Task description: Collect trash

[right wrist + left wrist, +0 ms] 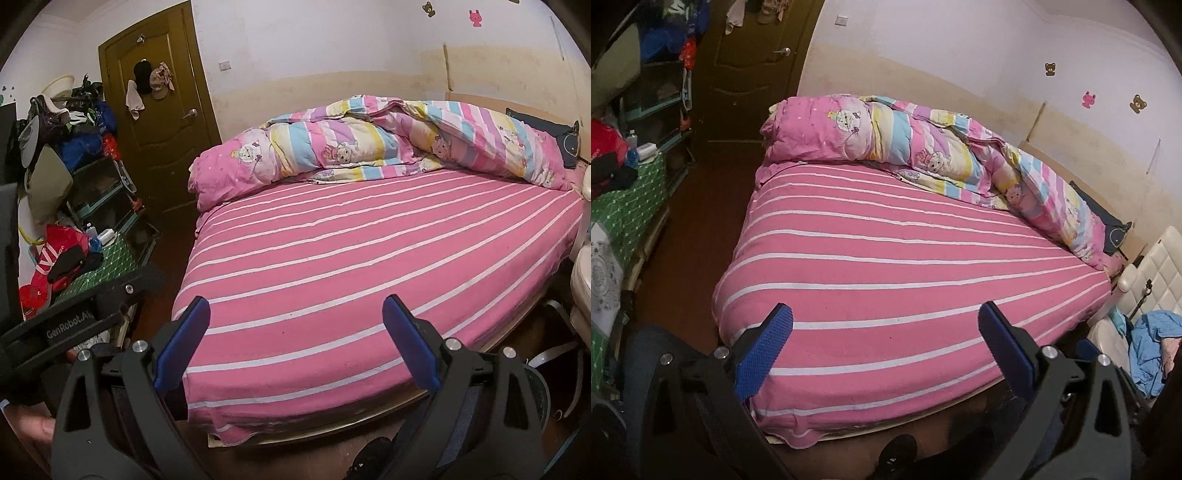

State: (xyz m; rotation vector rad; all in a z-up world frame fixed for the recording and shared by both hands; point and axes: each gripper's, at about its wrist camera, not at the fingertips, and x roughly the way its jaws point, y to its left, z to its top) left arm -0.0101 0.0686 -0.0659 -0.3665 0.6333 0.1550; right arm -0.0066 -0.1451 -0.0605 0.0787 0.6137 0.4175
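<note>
My left gripper (884,314) is open and empty, held above the near corner of a bed with a pink striped sheet (905,258). My right gripper (295,306) is open and empty too, above the same bed (369,258). The left gripper's body (74,325) shows at the lower left of the right wrist view. No piece of trash is plainly visible on the bed. A rolled pink cartoon quilt (923,147) lies along the bed's far side and also shows in the right wrist view (369,147).
A table with a green cloth (110,266) at the left carries a red bag (55,254), a bottle and small items. Cluttered shelves (85,158) stand beside a brown door (155,110). A white padded headboard (1156,273) and blue clothes (1152,350) are at the right.
</note>
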